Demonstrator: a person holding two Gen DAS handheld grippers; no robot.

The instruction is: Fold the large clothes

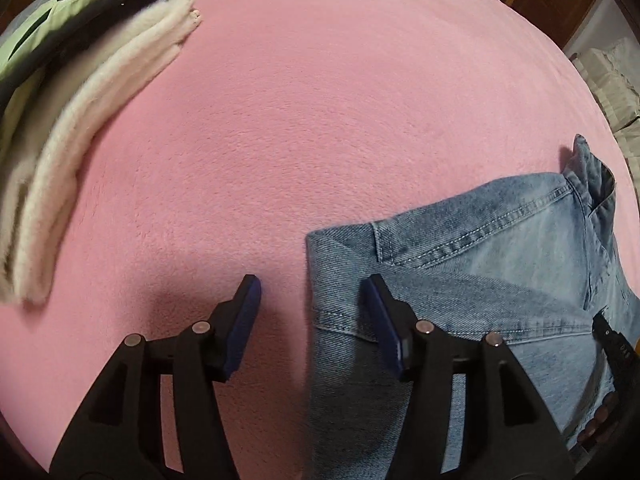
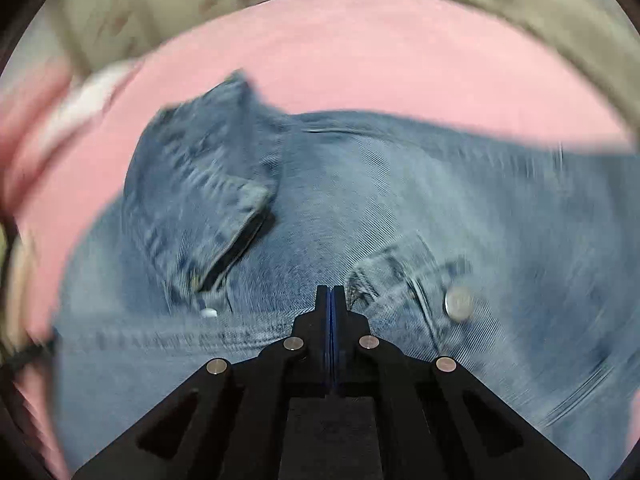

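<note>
Our left tongs (image 1: 312, 300) stand half open astride the denim jacket's (image 1: 460, 280) edge on the pink bed (image 1: 320, 100); our right tongs (image 2: 330, 292) are closed, empty, above its collar (image 2: 200, 184). We judge we're mid-fold; next, pinch that edge.

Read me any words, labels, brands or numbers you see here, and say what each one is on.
No text can be read.
Metal button on the denim garment: it may be embossed, but motion blur hides it.
Small black object at the right edge of the left wrist view: faint pale marks, too small to read.
Cream folded cloth, green garment, pink cover: no print visible.
</note>
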